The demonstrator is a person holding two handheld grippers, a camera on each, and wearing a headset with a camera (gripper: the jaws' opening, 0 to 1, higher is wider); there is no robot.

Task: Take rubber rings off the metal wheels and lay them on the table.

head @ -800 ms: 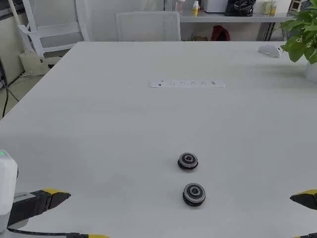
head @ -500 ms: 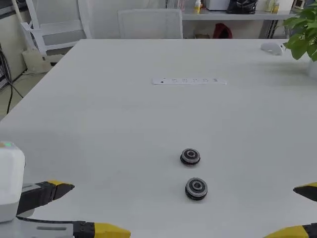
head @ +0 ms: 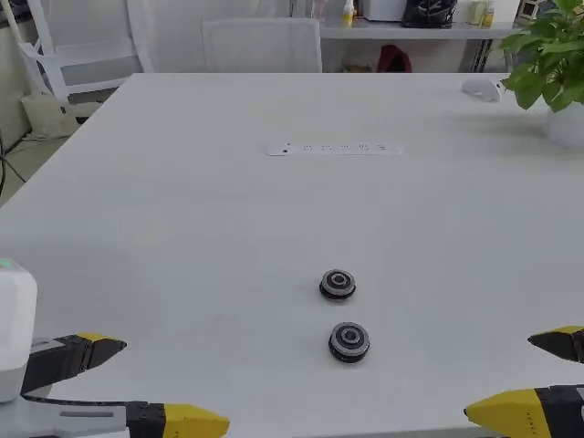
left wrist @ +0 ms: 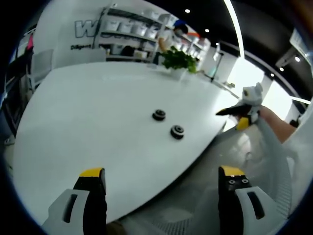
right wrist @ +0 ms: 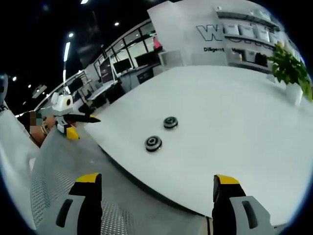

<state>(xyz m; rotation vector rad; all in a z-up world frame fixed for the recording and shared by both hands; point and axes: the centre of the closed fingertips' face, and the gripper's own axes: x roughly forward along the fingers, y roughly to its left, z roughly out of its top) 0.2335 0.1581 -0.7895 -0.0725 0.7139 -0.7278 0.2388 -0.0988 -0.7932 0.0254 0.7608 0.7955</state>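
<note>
Your left gripper (head: 173, 383) sits at the lower left of the head view, its yellow-tipped jaws spread wide with nothing between them, hovering just over the near edge of the white desk (head: 182, 228). Your right gripper (head: 498, 377) mirrors it at the lower right, jaws likewise spread wide and empty. Between the two, well apart from both, two small metal wheels lie flat on the desk: the nearer wheel (head: 349, 342) close to the desk's near edge and the farther wheel (head: 338, 285) just behind it, the two near each other but not touching. Each has a dark rubber ring (head: 349, 359) seated around its bright metal centre. In the left gripper view both wheels lie ahead, beyond the gap between the open jaws, and your right gripper shows at the right past the desk's edge. In the right gripper view the wheels again lie ahead between the jaws, with your left gripper off to the left. Farther back on the desk a white power strip (head: 335, 148) lies flat, and a potted plant (head: 547, 64) stands at the far right corner.
</note>
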